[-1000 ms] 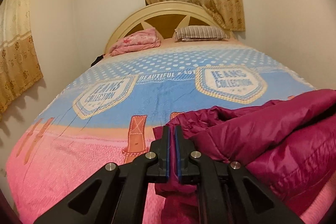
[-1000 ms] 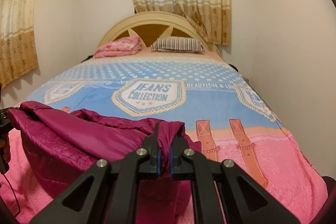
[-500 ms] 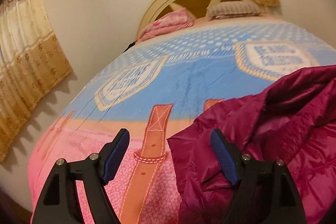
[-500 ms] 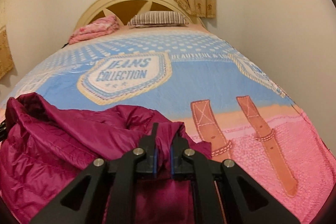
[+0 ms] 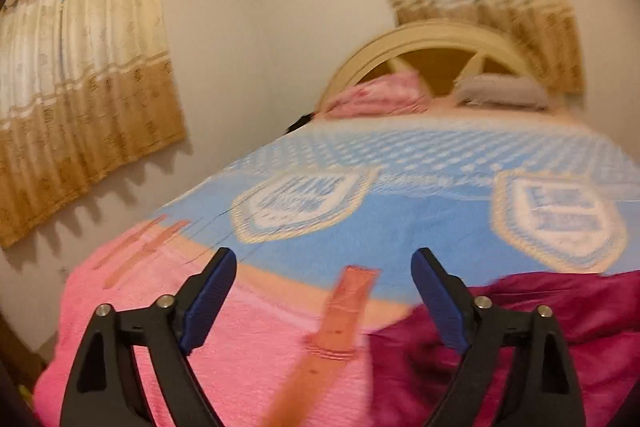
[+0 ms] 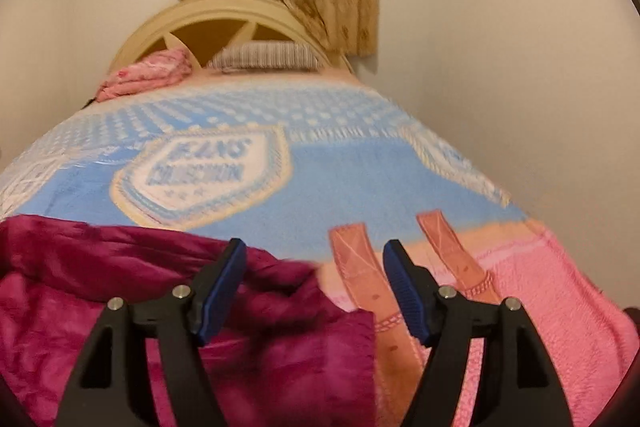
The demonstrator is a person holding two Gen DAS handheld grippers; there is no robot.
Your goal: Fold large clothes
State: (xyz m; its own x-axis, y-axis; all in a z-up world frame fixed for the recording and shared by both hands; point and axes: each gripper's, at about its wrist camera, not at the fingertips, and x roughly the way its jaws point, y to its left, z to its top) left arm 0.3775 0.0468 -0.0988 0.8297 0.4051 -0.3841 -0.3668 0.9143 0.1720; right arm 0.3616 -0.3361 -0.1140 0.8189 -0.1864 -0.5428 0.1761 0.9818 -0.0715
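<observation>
Both tongs, left gripper point(image 5: 324, 291) and right gripper point(image 6: 314, 283), have just opened wide, empty; we release the jacket point(image 6: 120, 291) and next regrasp an edge.

Left tongs point(image 5: 324, 263) angled downward, jaws just opened wide, nothing between them. Right tongs point(image 6: 314, 255) likewise, just opened, gripping nothing.

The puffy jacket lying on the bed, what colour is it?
The jacket is a deep magenta, almost wine red; the right wrist view shows it best.
</observation>
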